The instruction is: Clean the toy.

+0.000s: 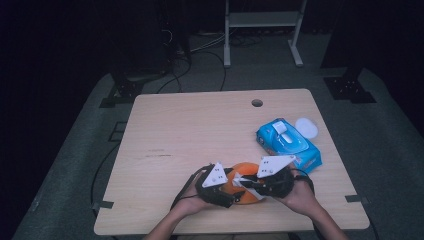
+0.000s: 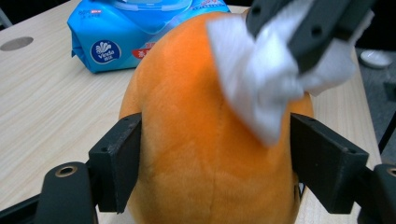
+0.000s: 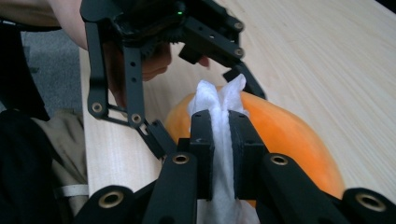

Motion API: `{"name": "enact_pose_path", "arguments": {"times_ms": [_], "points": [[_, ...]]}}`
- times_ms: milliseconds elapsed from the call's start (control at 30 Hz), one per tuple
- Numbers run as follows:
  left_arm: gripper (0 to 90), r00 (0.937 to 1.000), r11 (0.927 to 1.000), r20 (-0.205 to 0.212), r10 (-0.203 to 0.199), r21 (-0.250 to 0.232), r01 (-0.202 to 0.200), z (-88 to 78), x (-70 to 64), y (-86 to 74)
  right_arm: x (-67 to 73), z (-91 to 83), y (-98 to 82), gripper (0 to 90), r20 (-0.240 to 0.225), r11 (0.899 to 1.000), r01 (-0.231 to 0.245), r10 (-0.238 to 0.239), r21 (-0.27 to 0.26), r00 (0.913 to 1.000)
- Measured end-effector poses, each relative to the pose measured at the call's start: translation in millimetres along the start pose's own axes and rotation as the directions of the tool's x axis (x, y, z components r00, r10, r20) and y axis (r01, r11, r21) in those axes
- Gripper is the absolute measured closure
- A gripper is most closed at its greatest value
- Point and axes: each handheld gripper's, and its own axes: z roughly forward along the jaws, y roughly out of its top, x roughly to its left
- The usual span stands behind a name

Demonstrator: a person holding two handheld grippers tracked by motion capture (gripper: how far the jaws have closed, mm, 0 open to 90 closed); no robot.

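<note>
1 blue wipes pack overhead

Plush toy at table near edge; wipes pack behind-right; lid beyond pack.

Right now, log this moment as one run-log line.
left claw: shut on orange plush | right claw: shut on white wipe, wipe against plush | wipe pack: on table, apart
</note>
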Motion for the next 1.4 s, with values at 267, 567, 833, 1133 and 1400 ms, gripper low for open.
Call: {"name": "enact_pose_path", "arguments": {"times_ms": [267, 567, 833, 1133, 1400], "points": [[22.8, 0.9997, 0.9997, 0.001, 0.024, -0.003, -0.024, 0.1, -1.5, -0.4, -29.7, -33.2, -21.1, 80.4, 0.124, 0.994, -0.098, 0.103, -0.043, 0.9870], [14.6, 0.9974, 0.9989, 0.057, -0.045, -0.012, 0.046, -6.7, 4.6, 5.8, -46.1, -34.4, -44.0, 80.4, 0.015, 0.976, -0.213, 0.214, -0.038, 0.9768], [22.8, 0.9952, 0.9958, 0.040, -0.090, -0.014, 0.090, -0.6, 2.9, 3.8, -41.8, -30.0, -40.9, 80.2, -0.033, 0.978, -0.207, 0.206, -0.029, 0.9780], [29.8, 0.9971, 0.9941, -0.045, 0.061, -0.087, -0.065, -0.9, 2.2, 7.6, -39.0, -32.3, -28.5, 80.3, 0.004, 0.976, -0.199, 0.200, -0.089, 0.9798], [17.3, 0.9909, 0.9906, 0.039, -0.129, -0.041, 0.130, -6.0, 19.4, -3.6, -36.4, -21.2, -35.3, 80.3, -0.058, 0.966, -0.244, 0.239, -0.083, 0.9692]]}}
